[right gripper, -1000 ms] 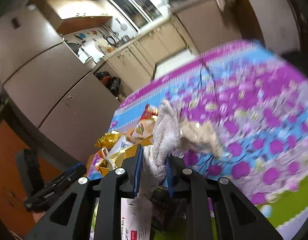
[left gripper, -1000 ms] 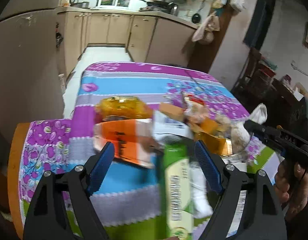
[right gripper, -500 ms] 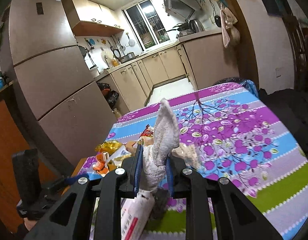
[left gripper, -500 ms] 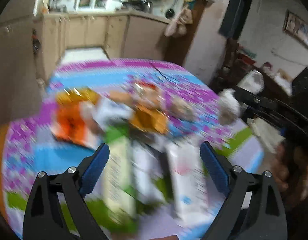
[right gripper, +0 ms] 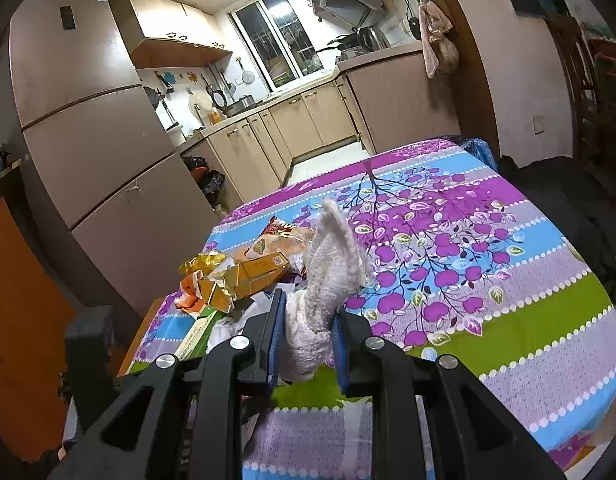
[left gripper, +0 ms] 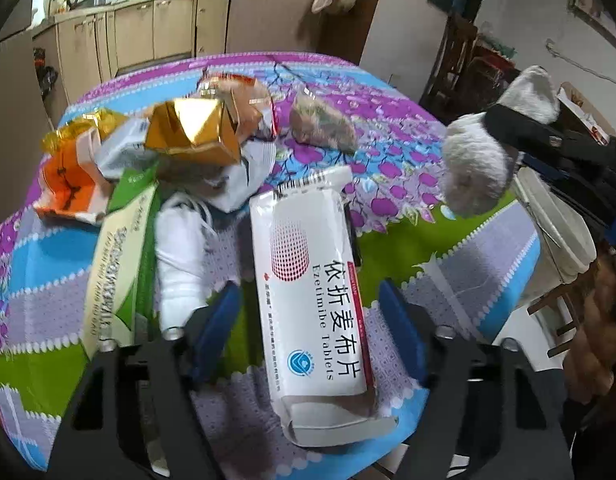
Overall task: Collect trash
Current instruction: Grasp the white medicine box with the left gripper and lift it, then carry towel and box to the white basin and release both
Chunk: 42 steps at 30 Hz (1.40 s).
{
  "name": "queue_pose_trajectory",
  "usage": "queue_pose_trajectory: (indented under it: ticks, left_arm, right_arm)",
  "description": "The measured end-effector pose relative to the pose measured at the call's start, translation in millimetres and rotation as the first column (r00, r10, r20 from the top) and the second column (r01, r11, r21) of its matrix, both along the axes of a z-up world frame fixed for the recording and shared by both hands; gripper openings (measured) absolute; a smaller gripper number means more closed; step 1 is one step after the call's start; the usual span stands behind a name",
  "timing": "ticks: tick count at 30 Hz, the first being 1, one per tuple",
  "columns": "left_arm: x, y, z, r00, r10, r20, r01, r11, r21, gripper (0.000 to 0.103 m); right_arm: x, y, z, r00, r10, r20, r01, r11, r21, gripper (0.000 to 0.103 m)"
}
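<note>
The lower end of the crumpled white fuzzy cloth (right gripper: 328, 276) is hidden between the pinching right tongs (right gripper: 305, 340). The left tongs (left gripper: 308, 320), just closing, are spread around the glossy white rectangular tablet box (left gripper: 312, 280), untouched.

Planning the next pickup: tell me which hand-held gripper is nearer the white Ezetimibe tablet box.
Left. The left hand-held gripper straddles the tablet box, pads apart from it; the right hand-held gripper is off to its side, clamping a white cloth.

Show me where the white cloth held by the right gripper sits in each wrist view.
Left wrist: the white cloth hangs at the right edge, clamped in the right gripper, above the table's right side.
Right wrist: the cloth stands bottom centre, pinched between the blue pads.
Shared landmark: the gold foil box.
</note>
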State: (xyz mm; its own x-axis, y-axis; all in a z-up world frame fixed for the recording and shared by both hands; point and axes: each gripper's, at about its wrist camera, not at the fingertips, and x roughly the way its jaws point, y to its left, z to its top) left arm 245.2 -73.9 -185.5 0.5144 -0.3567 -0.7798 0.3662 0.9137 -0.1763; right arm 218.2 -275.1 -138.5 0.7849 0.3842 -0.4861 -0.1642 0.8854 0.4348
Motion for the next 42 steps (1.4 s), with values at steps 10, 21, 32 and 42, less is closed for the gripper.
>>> queue_pose_trajectory:
  ticks: [10,21,32,42]
  left_arm:
    - [-18,4,13,0.994,0.082,0.076,-0.082,0.997,-0.011,0.044]
    - [-88,29,95,0.893,0.211,0.398,-0.214,0.976,-0.039,0.044]
    - [-107,40,137,0.806,0.306,0.507,-0.301,0.949,-0.094,0.044]
    - [-95,8,152,0.812,0.255,0.525,-0.239,0.966,-0.1,0.044]
  right_arm:
    - [-23,15,15,0.997,-0.025,0.073,0.036,0.987,-0.156,0.022]
    - [-55,49,51,0.978,-0.002,0.209,0.062,0.958,-0.281,0.022]
    - [-81,72,95,0.956,0.021,0.292,0.087,0.931,-0.353,0.023]
    - [-99,46,113,0.951,-0.05,0.306,0.161,0.923,-0.349,0.023]
